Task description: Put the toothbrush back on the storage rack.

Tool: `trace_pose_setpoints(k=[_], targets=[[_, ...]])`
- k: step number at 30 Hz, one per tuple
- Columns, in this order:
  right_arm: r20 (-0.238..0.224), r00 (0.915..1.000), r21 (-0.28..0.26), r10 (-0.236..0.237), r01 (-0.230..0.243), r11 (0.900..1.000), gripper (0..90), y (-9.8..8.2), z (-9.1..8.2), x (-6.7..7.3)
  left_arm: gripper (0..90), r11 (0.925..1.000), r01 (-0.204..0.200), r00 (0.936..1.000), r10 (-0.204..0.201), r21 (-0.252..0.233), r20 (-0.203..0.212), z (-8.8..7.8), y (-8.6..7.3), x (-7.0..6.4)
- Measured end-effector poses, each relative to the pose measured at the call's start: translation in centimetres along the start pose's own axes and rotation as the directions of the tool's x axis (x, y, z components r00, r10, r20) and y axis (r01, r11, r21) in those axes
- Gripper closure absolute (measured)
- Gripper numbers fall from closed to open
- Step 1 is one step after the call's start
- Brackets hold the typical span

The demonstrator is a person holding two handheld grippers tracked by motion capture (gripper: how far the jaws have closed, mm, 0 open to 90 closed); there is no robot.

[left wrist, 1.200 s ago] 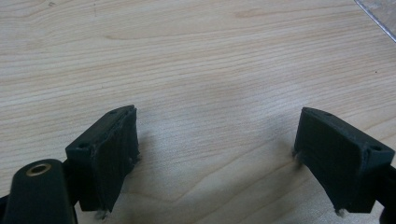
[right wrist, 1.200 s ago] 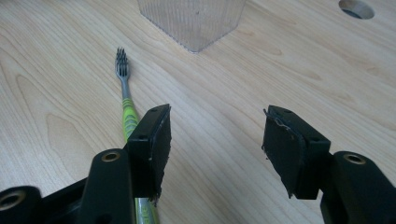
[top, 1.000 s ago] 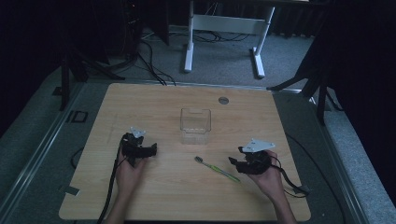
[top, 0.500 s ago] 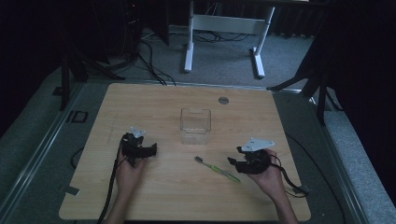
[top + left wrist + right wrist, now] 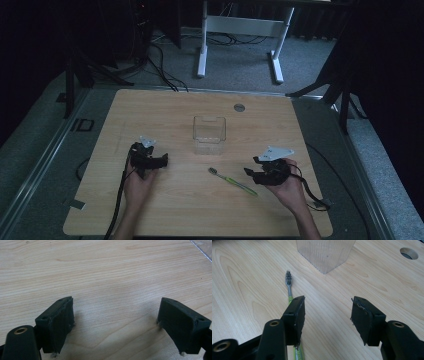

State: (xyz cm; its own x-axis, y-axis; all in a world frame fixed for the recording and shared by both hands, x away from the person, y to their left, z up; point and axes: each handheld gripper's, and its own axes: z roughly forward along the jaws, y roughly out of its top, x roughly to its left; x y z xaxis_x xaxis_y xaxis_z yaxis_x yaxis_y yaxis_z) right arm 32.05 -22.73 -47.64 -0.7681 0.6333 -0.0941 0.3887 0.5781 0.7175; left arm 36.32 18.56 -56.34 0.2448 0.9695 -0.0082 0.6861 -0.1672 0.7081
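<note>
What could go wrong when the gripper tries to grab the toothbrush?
The toothbrush lies flat on the table and runs under one jaw of the right gripper, not between the two. Its jaws have just been closing with nothing between them, so they may miss, or nudge the brush away. The handle is thin and low, so the pads might scrape the wood. The clear cup stands close behind; a pushed brush might bump it.

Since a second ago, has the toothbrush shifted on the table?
No. In the high view the toothbrush lies where it did, same slant, below and right of the clear box, just left of the right gripper, whose fingers have been closing without touching it.
</note>
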Motion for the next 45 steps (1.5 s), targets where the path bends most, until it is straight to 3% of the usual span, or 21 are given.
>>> trace_pose_setpoints(k=[20, 25, 45], targets=[[-0.03, 0.9987, 0.05, -0.04, 0.042, 0.998, 47.2, 1.0, 0.0, 0.4, 14.0, 1.0, 0.0, 1.0, 0.0, 0.0, 0.0, 0.0, 0.0, 0.0], [-0.03, 0.9973, 0.072, -0.067, 0.069, 0.995, 47.2, 1.6, 0.0, 0.6, 14.0, 1.0, 0.0, 1.0, 0.0, 0.0, 0.0, 0.0, 0.0, 0.0], [-0.064, 0.9935, 0.108, -0.094, 0.101, 0.989, 48.2, 3.6, 0.3, 1.5, 14.0, 1.0, 0.001, 1.0, -0.001, -0.001, 0.0, 0.0, 0.0, 0.0]])
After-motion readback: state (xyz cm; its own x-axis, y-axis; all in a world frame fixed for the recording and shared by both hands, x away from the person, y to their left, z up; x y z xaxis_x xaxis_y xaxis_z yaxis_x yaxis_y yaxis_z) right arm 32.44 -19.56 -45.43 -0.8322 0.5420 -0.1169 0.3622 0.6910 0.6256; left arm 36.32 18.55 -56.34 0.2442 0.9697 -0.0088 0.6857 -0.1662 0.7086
